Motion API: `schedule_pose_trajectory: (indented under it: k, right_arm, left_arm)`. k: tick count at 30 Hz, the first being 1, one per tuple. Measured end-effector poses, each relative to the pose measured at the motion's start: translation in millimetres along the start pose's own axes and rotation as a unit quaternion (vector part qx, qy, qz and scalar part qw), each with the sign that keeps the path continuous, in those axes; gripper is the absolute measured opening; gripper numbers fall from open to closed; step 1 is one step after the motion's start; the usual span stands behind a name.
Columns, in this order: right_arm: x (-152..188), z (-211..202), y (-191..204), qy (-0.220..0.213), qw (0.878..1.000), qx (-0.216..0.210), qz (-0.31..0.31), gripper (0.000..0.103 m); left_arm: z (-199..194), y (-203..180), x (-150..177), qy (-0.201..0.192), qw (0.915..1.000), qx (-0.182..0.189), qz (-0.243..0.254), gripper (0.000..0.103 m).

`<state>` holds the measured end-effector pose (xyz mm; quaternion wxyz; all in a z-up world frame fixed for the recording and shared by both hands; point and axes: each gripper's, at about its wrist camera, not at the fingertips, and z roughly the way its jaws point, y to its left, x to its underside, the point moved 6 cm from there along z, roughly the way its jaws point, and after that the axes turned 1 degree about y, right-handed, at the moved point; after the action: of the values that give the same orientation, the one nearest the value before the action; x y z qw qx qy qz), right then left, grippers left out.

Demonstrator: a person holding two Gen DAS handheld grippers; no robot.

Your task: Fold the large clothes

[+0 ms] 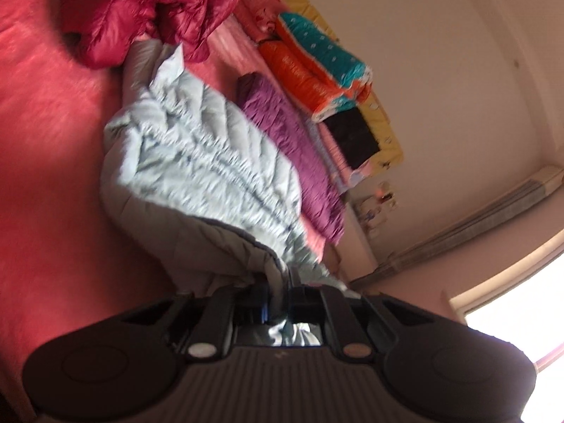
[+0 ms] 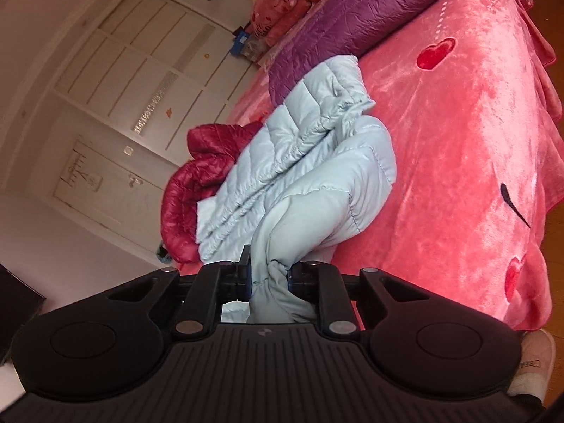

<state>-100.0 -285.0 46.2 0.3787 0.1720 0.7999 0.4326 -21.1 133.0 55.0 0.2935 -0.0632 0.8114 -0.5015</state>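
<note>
A pale blue quilted down jacket (image 1: 197, 148) with a grey lining lies crumpled on the pink bed cover (image 1: 46, 162). My left gripper (image 1: 278, 299) is shut on a grey-lined edge of it, and the cloth is bunched between the pads. In the right wrist view the same jacket (image 2: 303, 162) stretches away from me. My right gripper (image 2: 269, 280) is shut on a gathered fold of its pale blue cloth near an elastic hem. Both held parts are lifted off the bed.
A dark red down jacket (image 1: 141, 7) lies heaped beyond the blue one. A purple quilted jacket (image 1: 292, 151) lies along the far side, next to orange and teal bedding (image 1: 317, 63). White wardrobe doors (image 2: 134, 81) and a slippered foot (image 2: 535, 363) show in the right wrist view.
</note>
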Motion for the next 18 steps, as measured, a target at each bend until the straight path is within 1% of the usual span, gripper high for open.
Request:
schedule_pose_trajectory:
  k: [4,8,10,13,18]
  right_arm:
    - [-25.2,6.9,15.7,-0.027,0.999,-0.028,0.012,0.021]
    - [-56.2,18.3,28.0,-0.058,0.997,-0.044,0.025,0.02]
    - [-73.4,26.7,34.6,-0.074,0.996,-0.044,0.023,0.02]
    - [-98.5,40.2,38.1,-0.094,0.994,-0.043,0.027,0.02]
    - [-133.6,73.8,32.0,-0.115,0.992,-0.028,0.039,0.021]
  left_arm:
    - [9.3,-4.7,-31.3,-0.032,0.9989,0.028,-0.019,0.005]
    - [24.2,-7.3,-63.4,-0.061,0.9965,0.05,-0.029,0.005]
    - [32.3,-7.8,-81.4,-0.078,0.995,0.055,-0.028,0.005]
    - [44.5,-3.2,-108.2,-0.106,0.9923,0.057,-0.03,0.005]
    - [69.5,15.2,-145.9,-0.145,0.9883,0.038,-0.027,0.006]
